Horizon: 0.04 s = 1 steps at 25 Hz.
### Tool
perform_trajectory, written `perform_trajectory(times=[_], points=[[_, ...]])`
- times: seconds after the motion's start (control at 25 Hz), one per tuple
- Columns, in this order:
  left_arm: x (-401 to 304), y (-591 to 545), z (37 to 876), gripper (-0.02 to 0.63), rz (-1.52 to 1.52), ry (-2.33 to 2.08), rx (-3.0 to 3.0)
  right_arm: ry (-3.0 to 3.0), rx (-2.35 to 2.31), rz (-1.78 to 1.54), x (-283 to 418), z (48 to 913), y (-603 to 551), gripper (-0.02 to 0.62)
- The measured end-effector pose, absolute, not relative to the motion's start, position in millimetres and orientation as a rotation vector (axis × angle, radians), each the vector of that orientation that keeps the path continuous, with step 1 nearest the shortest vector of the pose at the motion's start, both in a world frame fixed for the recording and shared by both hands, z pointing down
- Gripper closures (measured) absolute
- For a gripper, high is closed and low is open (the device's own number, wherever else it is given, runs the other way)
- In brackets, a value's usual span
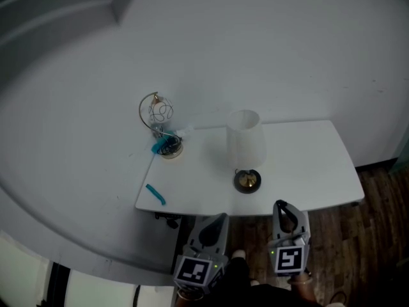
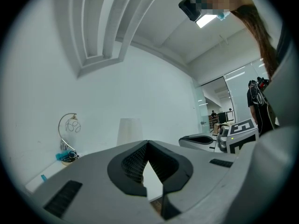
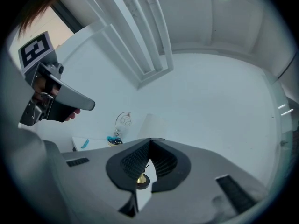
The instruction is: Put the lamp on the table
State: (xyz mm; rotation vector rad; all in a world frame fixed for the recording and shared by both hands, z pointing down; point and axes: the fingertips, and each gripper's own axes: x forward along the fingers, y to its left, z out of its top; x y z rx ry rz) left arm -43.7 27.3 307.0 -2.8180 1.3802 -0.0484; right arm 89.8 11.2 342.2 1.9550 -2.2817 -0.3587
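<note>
- On the white desk (image 1: 307,165), close to its near edge, the lamp (image 1: 246,146) stands upright, long axis vertical.
- Left tongs (image 1: 220,218) and right tongs (image 1: 281,205) hover off that edge, both closed and empty.
- The lamp lies ahead between them; the right tongs seem better lined up.

The desk (image 1: 307,165) looks smooth, matt white. The lamp (image 1: 246,147) has a frosted white shade and a glossy brass-and-black base. The wire ornament (image 1: 157,112) is thin metal. The floor (image 1: 377,229) is dark wood.
</note>
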Motion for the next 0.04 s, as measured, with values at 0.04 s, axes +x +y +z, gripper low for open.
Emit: perform_trajectory(times=[0.04], points=[[-44.0, 27.2, 307.9, 0.606, -0.049, 1.381, -2.817, -2.278, 1.962, -0.354, 91.7, 343.5, 10.5, 0.598]])
